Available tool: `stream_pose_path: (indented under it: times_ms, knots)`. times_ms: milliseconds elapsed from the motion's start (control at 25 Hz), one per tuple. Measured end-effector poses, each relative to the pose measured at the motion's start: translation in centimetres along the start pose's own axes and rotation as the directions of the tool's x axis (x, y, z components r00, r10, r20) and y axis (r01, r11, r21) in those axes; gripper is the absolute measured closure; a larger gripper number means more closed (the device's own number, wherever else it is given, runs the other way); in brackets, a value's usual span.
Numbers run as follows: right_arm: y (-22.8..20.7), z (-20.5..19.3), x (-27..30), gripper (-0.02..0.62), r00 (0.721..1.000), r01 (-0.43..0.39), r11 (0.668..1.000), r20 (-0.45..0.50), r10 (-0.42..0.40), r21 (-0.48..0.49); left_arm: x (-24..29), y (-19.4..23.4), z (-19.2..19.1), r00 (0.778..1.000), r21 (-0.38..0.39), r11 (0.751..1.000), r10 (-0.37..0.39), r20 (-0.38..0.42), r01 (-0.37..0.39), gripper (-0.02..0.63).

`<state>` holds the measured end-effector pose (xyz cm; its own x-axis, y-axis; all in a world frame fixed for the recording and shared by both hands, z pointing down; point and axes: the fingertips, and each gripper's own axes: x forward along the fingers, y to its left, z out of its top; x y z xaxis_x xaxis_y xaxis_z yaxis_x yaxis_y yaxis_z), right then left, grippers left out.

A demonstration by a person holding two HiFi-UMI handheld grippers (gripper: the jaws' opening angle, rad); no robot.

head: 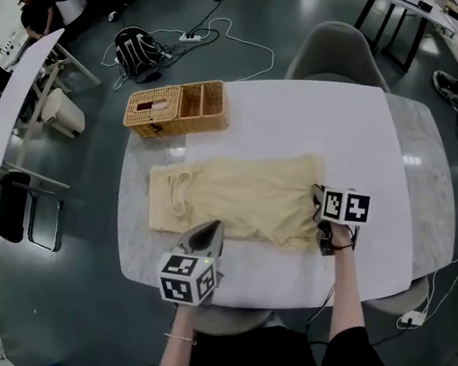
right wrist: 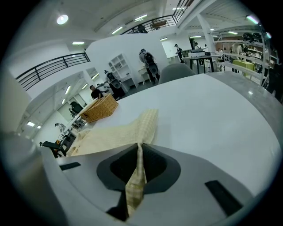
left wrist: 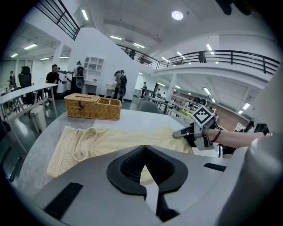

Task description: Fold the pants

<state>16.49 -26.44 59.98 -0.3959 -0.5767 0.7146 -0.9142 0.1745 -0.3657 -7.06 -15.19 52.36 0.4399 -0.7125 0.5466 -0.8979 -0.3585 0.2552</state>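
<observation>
My right tool (right wrist: 140,146) pinches end of pants (head: 235,196), likely ready to lift it over for fold. Rest lies flat on counter (head: 326,124) ahead. My left tool (left wrist: 143,148) pressed together, empty, above near edge.

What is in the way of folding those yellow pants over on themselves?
Nothing visible. The right gripper is shut on one end of the pants. Nothing else lies on the cloth, and the basket stands apart beyond its far edge.
</observation>
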Motion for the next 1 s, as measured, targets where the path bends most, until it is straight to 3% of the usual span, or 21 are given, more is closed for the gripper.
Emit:
stream_pose_path:
  times_ms: [440,1000]
  knots:
    - [4.6,2.1,-2.9,0.566,0.998,-0.037,0.999,0.04,0.038,-0.007,-3.2,2.5,0.8,0.998,0.0,1.0,0.027,0.052,-0.027,0.598]
    - [12.3,3.4,-4.7,0.566,0.999,-0.01,1.0,0.046,0.01,0.019,-8.1,7.2,1.0,0.994,-0.013,1.0,0.013,0.104,-0.012,0.598]
